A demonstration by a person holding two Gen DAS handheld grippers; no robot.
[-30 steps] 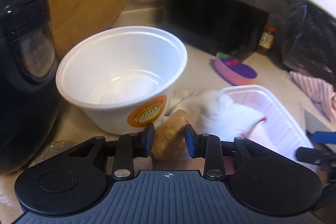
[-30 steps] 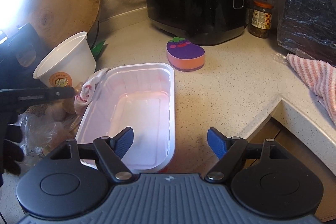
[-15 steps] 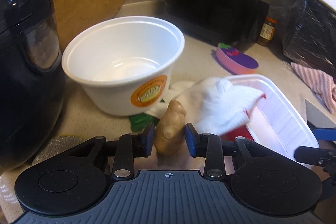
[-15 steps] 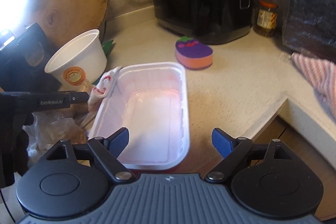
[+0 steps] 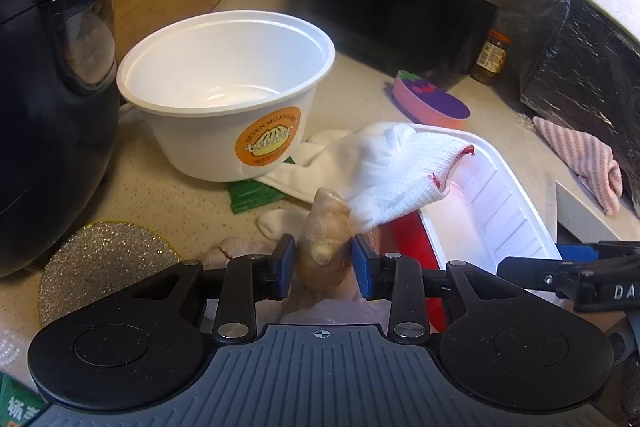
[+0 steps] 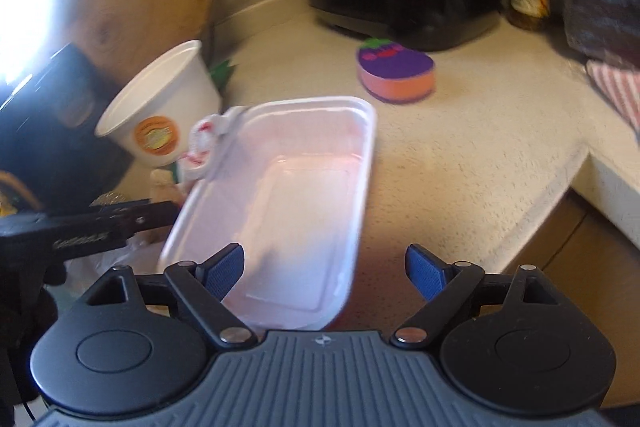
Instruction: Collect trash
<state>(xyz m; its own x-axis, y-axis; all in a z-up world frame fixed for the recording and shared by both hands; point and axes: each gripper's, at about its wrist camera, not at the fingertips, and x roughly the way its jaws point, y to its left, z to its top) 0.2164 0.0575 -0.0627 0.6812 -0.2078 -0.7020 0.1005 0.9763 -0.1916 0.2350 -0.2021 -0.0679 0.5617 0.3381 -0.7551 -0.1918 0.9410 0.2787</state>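
Observation:
My left gripper (image 5: pixel 322 261) is shut on a tan piece of ginger (image 5: pixel 325 243) and holds it above the counter, in front of a white glove (image 5: pixel 384 167). The glove drapes over the rim of a white plastic tray (image 5: pixel 500 211). A white disposable bowl (image 5: pixel 228 91) with an orange sticker stands behind. My right gripper (image 6: pixel 324 273) is open and empty, hovering over the near end of the tray (image 6: pixel 280 199). The bowl (image 6: pixel 160 115), glove (image 6: pixel 204 143) and ginger (image 6: pixel 162 187) show at left in the right wrist view.
A black kettle (image 5: pixel 44 67) and a glittery scrub pad (image 5: pixel 100 259) lie at left. A black cooker (image 5: pixel 400 3), a jar (image 5: pixel 494 57), a purple-orange sponge (image 5: pixel 432 99) and a striped cloth (image 5: pixel 580 159) are behind and right. The counter edge (image 6: pixel 560 179) drops off at right.
My left gripper has lifted the ginger up and pulled back from the bowl. My right gripper has moved in closer over the tray, still open.

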